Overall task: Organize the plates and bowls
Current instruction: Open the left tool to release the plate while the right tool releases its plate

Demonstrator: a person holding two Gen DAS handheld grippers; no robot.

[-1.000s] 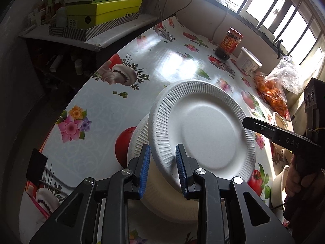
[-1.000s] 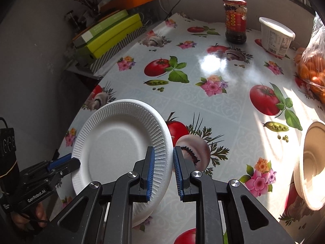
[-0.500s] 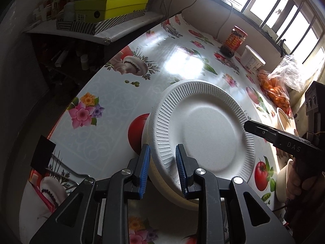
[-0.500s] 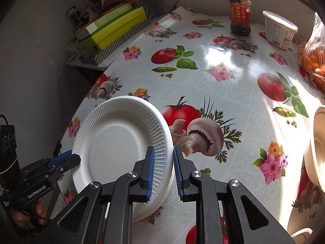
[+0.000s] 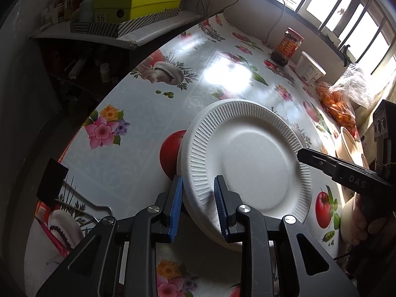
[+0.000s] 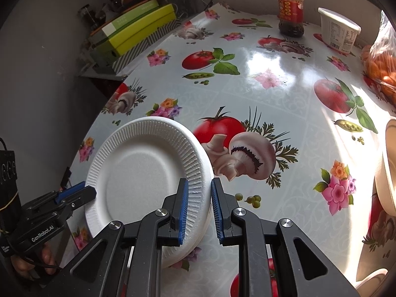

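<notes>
A small stack of white ribbed foam plates [image 5: 250, 158] [image 6: 143, 173] is held tilted over the near left part of the flowered table [image 6: 272, 99]. My left gripper [image 5: 198, 179] is shut on the stack's near rim, one blue pad above it and one below. My right gripper [image 6: 199, 182] is shut on the opposite rim. Each gripper shows in the other's view: the right one [image 5: 300, 154] at the plate's right edge, the left one [image 6: 89, 190] at its left edge. Whether the stack's underside touches the table is hidden.
Beige bowls [image 6: 388, 168] [image 5: 346, 143] stand at the table's right edge. At the far end are a red-labelled jar [image 6: 290, 10], a white tub [image 6: 337, 32] and a bag of oranges [image 6: 381, 69]. Yellow-green boxes [image 5: 136, 5] lie on a shelf to the left.
Both grippers keep their hold on the plates. The table pattern has slid a little away in both views, so the held stack has drifted slightly toward the near edge.
</notes>
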